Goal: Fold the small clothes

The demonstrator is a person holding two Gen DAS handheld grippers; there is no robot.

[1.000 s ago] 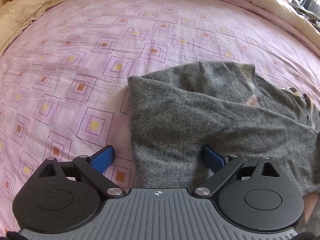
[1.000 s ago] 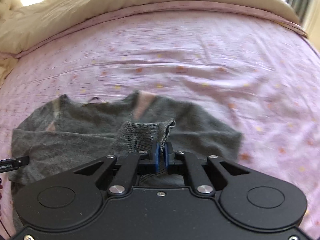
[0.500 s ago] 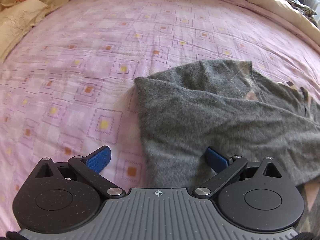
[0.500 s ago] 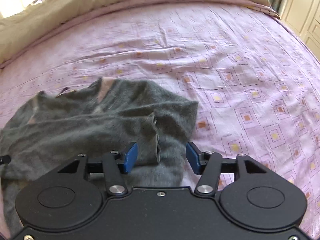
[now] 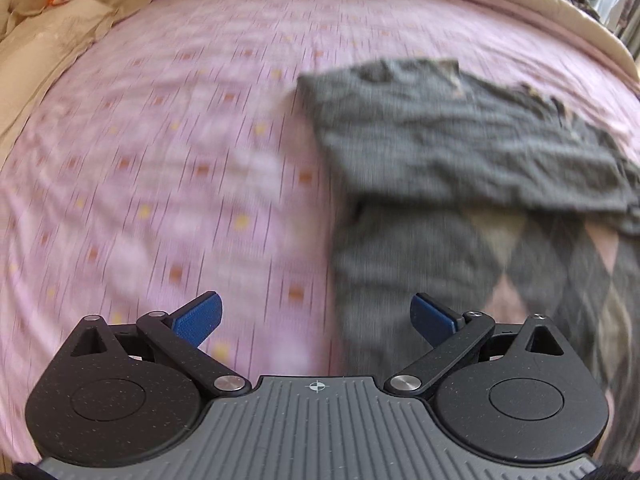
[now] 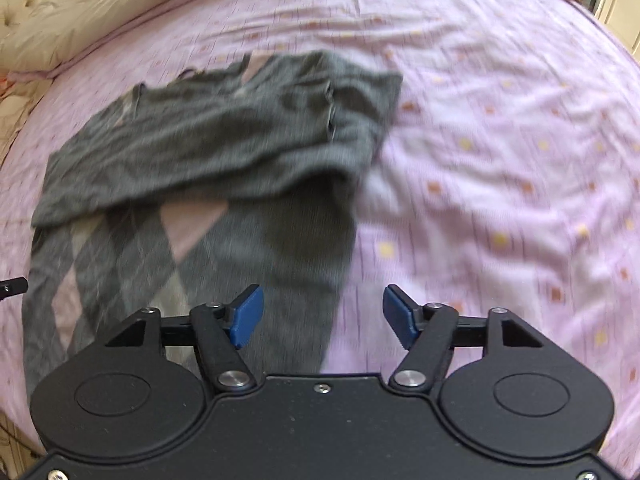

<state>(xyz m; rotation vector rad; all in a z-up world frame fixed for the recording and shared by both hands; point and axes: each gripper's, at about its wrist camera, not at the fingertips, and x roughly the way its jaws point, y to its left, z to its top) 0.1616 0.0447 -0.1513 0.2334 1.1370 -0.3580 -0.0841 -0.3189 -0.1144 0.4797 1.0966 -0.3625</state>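
Left gripper (image 5: 316, 318): jaws spread wide, holding nothing; blue pads straddle the sweater's left side edge, one pad over the sheet, the other over knit.
Right gripper (image 6: 323, 319): jaws spread wide, holding nothing; one pad over the sweater's right side, the other over bare sheet.
Sweater (image 6: 200, 160): grey knit, argyle diamonds in pink and beige on the lower front; lies flat on the bed, neckline toward the far side.
Sleeves: both appear laid across the chest as a grey band (image 5: 460, 148) over the upper half; one cuff (image 6: 330, 112) shows near the right shoulder. Blur hides finer detail.
Hem: the near end, out of view below the gripper bodies in both views.
Sheet (image 5: 160, 160): pink, small square print, mildly wrinkled.
Quilt (image 6: 100, 12): beige, bunched along the far edge of the bed, well apart from the sweater.
Step in hand: sleeves judged folded in; body not yet folded; both grippers free above the lower half.
Next move calls for: each gripper to pinch a hem corner on its own side, both layers together, then carry the hem up over the sleeves toward the neckline, evenly.
Risk: a one-layer pinch would drag the fold askew.
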